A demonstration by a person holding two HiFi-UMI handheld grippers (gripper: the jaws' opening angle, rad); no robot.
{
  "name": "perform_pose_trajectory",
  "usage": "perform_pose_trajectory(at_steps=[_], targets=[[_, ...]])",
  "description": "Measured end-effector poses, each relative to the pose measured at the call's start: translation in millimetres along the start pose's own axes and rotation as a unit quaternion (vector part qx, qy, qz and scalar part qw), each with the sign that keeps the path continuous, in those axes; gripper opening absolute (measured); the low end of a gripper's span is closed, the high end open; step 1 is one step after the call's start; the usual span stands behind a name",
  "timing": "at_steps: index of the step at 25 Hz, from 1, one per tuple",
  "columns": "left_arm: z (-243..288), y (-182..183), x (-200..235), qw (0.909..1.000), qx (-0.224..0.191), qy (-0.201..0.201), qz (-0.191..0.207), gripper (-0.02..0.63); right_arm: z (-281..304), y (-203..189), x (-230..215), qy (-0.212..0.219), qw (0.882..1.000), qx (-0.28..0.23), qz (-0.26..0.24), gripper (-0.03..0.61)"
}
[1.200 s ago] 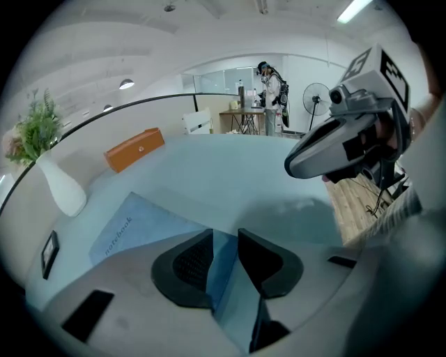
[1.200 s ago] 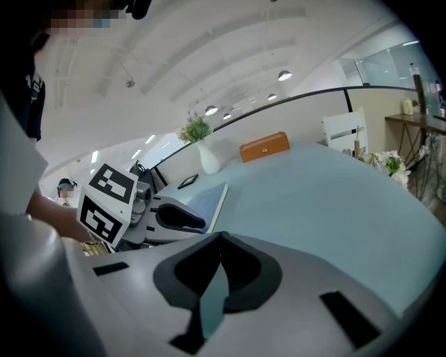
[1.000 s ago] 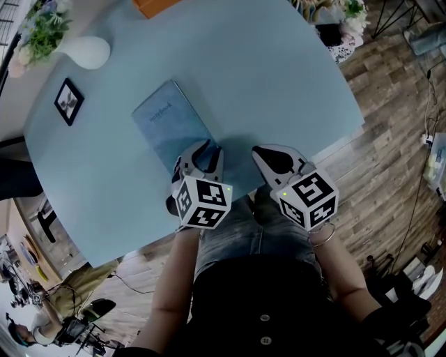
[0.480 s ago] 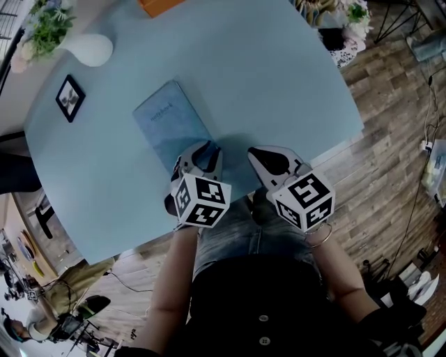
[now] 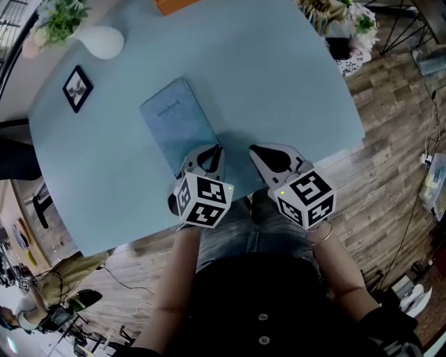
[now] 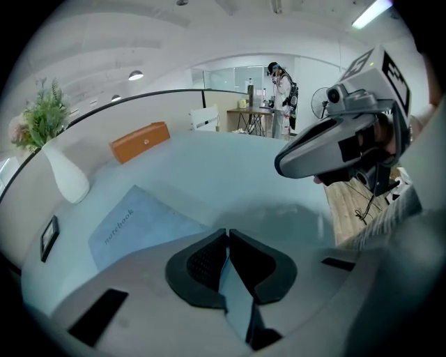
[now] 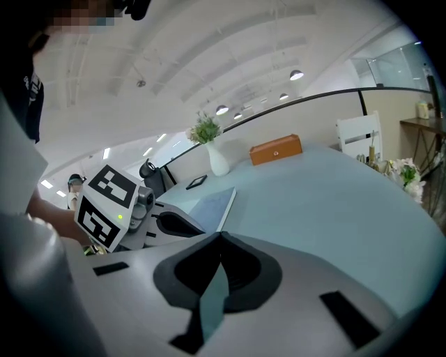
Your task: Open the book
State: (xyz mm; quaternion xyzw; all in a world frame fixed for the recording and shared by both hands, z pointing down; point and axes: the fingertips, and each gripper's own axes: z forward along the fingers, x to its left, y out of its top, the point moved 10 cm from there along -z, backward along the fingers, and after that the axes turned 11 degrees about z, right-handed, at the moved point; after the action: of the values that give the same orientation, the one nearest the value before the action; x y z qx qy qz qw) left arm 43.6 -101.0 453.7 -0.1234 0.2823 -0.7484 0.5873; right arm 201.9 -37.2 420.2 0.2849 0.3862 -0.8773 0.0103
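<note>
A pale blue notebook (image 5: pixel 180 125) lies shut on the light blue table (image 5: pixel 279 77), its title side up; it also shows in the left gripper view (image 6: pixel 132 223). My left gripper (image 5: pixel 218 149) points down at the notebook's near right corner. Its jaws have just been closing and now meet at the tips (image 6: pixel 227 234), with nothing seen between them. My right gripper (image 5: pixel 253 149) hovers over bare table just right of the book, apart from it. Its jaws are together too (image 7: pixel 221 237), holding nothing.
A white vase with greenery (image 5: pixel 103 42), a small black picture frame (image 5: pixel 77 88) and an orange box (image 5: pixel 178 5) stand at the table's far side. The table's near edge (image 5: pixel 160 233) runs just under my hands, with wooden floor (image 5: pixel 390 139) to the right.
The left gripper's jaws have come together. Both hands have stayed where they were; the head view has shifted slightly.
</note>
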Motion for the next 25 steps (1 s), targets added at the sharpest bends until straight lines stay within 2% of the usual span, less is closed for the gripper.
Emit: perform_pose_trajectory(at_steps=[8, 12, 25], targets=[[-17.5, 3.0, 4.5, 0.9991, -0.031, 0.008, -0.026, 0.017, 5.8, 11.6, 5.9, 0.022, 0.999, 0.006, -0.024, 0.002], [-29.4, 1.8, 7.5, 0.9966, -0.054, 0.020, -0.059, 0.017, 9.5, 15.4, 10.2, 0.035, 0.999, 0.009, -0.027, 0.002], [-67.8, -2.7, 10.4, 0.9836, -0.097, 0.101, -0.114, 0.017, 29.7, 31.5, 28.1, 0.105, 0.990, 0.030, -0.087, 0.002]])
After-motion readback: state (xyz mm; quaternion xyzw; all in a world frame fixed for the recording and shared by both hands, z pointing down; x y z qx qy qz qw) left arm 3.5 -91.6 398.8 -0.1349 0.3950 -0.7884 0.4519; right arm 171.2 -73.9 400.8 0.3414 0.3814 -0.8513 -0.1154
